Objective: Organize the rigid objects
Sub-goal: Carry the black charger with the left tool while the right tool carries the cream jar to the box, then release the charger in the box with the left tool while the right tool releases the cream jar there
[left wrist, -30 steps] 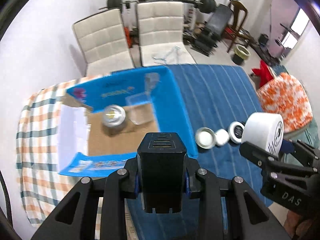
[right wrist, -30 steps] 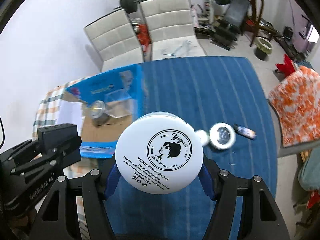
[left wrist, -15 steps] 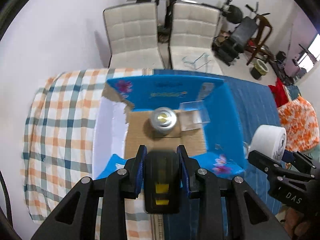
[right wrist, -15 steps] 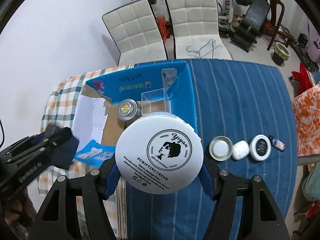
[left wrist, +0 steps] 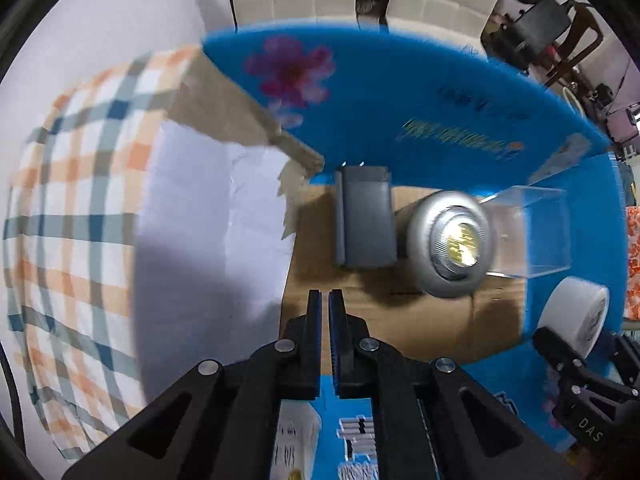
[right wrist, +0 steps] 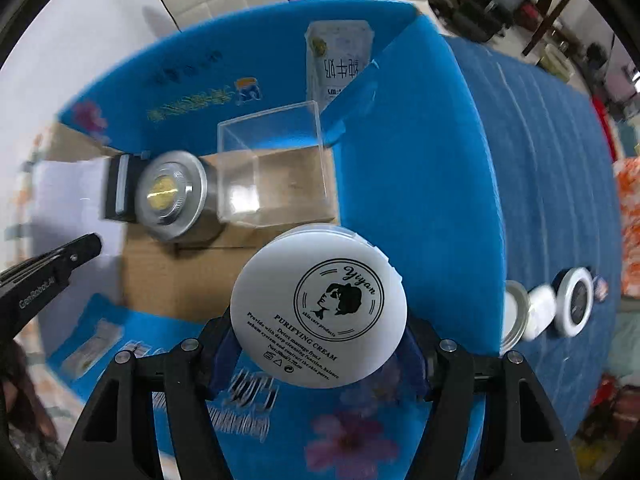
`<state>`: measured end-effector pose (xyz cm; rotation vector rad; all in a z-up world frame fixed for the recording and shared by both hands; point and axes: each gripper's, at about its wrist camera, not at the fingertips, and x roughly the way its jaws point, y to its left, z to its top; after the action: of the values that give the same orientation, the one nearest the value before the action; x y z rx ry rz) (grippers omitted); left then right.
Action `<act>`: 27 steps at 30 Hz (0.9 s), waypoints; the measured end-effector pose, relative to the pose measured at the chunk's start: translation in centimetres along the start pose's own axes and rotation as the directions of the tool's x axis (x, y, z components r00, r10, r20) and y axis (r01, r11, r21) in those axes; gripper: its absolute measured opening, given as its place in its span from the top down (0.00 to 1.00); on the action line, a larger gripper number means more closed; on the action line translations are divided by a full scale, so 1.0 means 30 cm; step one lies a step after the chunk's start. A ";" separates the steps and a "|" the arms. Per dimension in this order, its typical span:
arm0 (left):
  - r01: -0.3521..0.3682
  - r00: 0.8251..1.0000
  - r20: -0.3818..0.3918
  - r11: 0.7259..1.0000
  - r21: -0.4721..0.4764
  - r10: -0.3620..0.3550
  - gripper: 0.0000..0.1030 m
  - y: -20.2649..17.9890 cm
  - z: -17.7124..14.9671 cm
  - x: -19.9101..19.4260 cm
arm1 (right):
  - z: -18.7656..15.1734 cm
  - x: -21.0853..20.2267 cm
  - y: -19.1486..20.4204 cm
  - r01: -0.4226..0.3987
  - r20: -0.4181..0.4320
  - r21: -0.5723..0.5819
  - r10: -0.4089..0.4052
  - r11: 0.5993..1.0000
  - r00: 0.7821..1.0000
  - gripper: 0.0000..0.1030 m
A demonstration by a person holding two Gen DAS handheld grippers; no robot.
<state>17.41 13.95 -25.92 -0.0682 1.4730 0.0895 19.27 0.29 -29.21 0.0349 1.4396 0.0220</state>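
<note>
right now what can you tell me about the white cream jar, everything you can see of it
The white cream jar is a round, squat tub, plastic by its look, with a smooth lid facing the right wrist camera. The lid bears a black circular emblem with a head in profile, "Yiyan", and "PURIFYING CREAM" above small print. It is clamped by its sides in the right gripper, held above the open blue cardboard box, not resting on anything. The left wrist view shows its plain white side wall.

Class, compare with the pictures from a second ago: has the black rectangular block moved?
Yes. The black block has left the left gripper, whose fingers are now shut and empty, and lies on the blue box's cardboard floor, beside the silver tin.
</note>
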 end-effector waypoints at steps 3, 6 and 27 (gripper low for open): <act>-0.003 1.000 -0.026 1.000 0.006 0.003 0.98 0.001 -0.004 0.039 | 0.023 0.046 0.038 -0.016 -0.043 -0.010 0.016 1.000 0.999 0.32; -0.018 0.999 -0.033 1.000 0.021 0.019 0.98 0.001 -0.017 0.056 | 0.039 0.099 0.056 0.023 -0.069 -0.014 -0.024 1.000 0.997 0.32; -0.020 0.999 0.025 1.000 0.013 0.020 0.11 0.035 -0.186 -0.126 | -0.040 0.065 0.021 0.000 -0.073 -0.072 -0.005 0.997 0.997 0.00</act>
<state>11.42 14.37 -22.68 -0.0409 1.4495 0.0964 18.33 1.00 -31.28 -0.0277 1.5111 0.0739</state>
